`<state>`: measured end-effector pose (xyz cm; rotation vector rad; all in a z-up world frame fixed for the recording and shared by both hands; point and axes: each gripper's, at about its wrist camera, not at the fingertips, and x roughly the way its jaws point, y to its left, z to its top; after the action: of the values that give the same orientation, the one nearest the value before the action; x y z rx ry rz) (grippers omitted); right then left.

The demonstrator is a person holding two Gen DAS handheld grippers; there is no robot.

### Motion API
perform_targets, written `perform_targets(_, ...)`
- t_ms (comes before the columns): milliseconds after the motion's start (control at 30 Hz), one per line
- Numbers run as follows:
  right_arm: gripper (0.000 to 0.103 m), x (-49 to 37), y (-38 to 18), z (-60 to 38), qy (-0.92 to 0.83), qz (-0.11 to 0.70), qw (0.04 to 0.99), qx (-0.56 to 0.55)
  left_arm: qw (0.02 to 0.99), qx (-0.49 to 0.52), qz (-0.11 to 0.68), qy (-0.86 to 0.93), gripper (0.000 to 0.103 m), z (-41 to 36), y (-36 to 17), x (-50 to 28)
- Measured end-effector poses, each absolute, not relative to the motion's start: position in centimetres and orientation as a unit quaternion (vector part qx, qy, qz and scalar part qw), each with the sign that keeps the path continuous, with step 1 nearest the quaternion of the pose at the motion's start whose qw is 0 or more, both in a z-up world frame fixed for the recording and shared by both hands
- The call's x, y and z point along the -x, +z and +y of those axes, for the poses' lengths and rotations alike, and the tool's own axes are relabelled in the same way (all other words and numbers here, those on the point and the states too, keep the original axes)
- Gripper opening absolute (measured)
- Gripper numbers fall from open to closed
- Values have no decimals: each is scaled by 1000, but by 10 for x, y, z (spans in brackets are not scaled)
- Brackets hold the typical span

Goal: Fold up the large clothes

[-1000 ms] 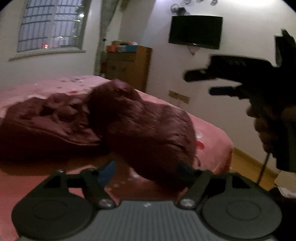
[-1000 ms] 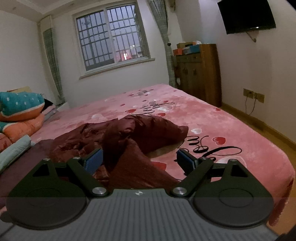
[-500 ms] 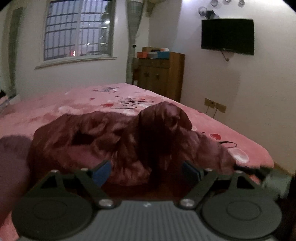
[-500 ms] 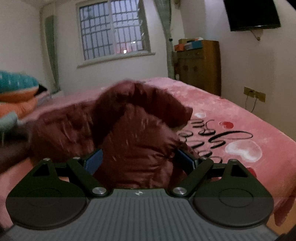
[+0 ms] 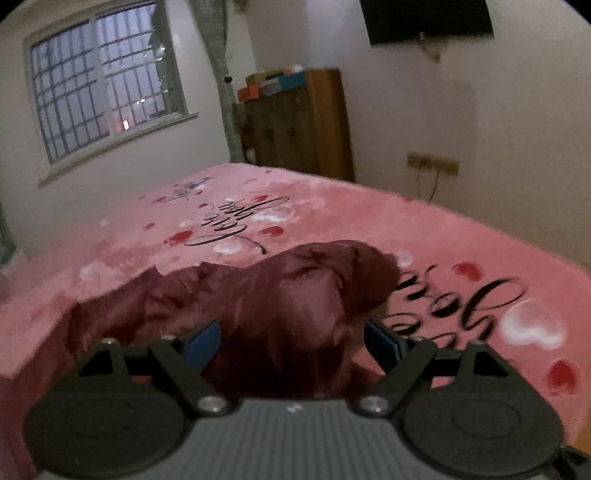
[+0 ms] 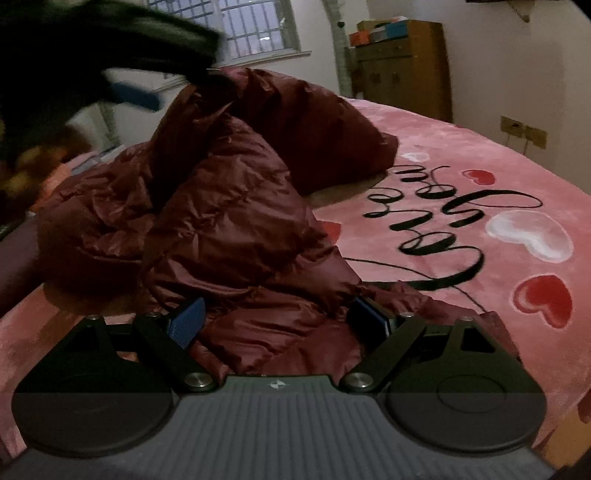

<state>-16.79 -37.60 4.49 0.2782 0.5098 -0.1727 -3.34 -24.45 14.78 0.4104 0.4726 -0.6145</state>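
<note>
A dark red padded jacket (image 6: 229, 192) lies crumpled on the pink bed (image 6: 480, 155). In the left wrist view the jacket (image 5: 280, 295) fills the middle, bunched up between the blue pads. My left gripper (image 5: 293, 343) is open, its jaws wide apart with jacket cloth between them. My right gripper (image 6: 277, 321) is open at the jacket's near edge, with cloth lying between its pads. The left gripper also shows blurred at the top left of the right wrist view (image 6: 133, 92), raised at the jacket's highest fold.
The pink bedspread (image 5: 480, 258) carries black script and hearts. A wooden cabinet (image 5: 303, 125) stands at the far wall by a curtain and barred window (image 5: 103, 77). A wall TV (image 5: 424, 14) hangs at right. The bed's right edge drops to a wooden floor.
The left gripper has swung from facing the right side to over the jacket's raised fold. The jacket is lifted into a peak. The right gripper has moved closer to the jacket's edge.
</note>
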Motion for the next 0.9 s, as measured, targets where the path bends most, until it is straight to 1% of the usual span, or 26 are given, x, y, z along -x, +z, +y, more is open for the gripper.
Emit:
perform_targets(100,103,172,45,-379,-79,252,953,-146,900,-244,229,-279,85,-265,139,20)
perform_targets(167,103,172,46,-381,-76,251,953,-150,898,-255,237,-268,84,-272,135,12)
perform_targets(200,103,170,44,-382,-76,252,952,-153,898,-256,243,-263,80,-272,133,7)
perform_targets(233,103,173,45,-383,-75,253,952,-155,899,-255,247,-259,69,-271,131,4)
perform_targets(267,103,174,46,-381,-74,254,952,-155,899,-252,251,-255,61,-270,131,1)
perform_targets(300,103,173,46,-381,-73,254,952,-154,900,-246,257,-251,51,-267,131,-3)
perform_targets(333,103,177,46,-379,-72,254,952,-152,902,-235,262,-251,46,-264,133,-6)
perform_targets(433,103,177,45,-377,-72,257,953,-143,909,-185,271,-256,35,-246,144,-10)
perform_targets(500,103,175,44,-376,-73,259,953,-140,913,-155,274,-258,32,-236,152,-10)
perform_targets(600,103,174,42,-374,-72,264,953,-131,915,-121,279,-265,32,-222,165,-8)
perform_targets(667,103,173,41,-372,-75,267,952,-127,910,-111,281,-285,38,-213,170,0)
perform_targets(733,103,170,39,-374,-80,273,950,-131,909,-112,279,-288,53,-204,171,10)
perform_targets(767,103,170,37,-375,-84,276,948,-133,910,-108,280,-286,56,-196,169,15)
perform_targets(833,103,170,36,-374,-87,280,947,-135,909,-96,289,-284,65,-179,163,25)
perform_targets(867,103,170,35,-374,-88,281,946,-134,909,-93,293,-282,68,-170,158,30)
perform_targets(900,103,170,35,-374,-89,281,946,-132,908,-92,297,-280,73,-162,153,36)
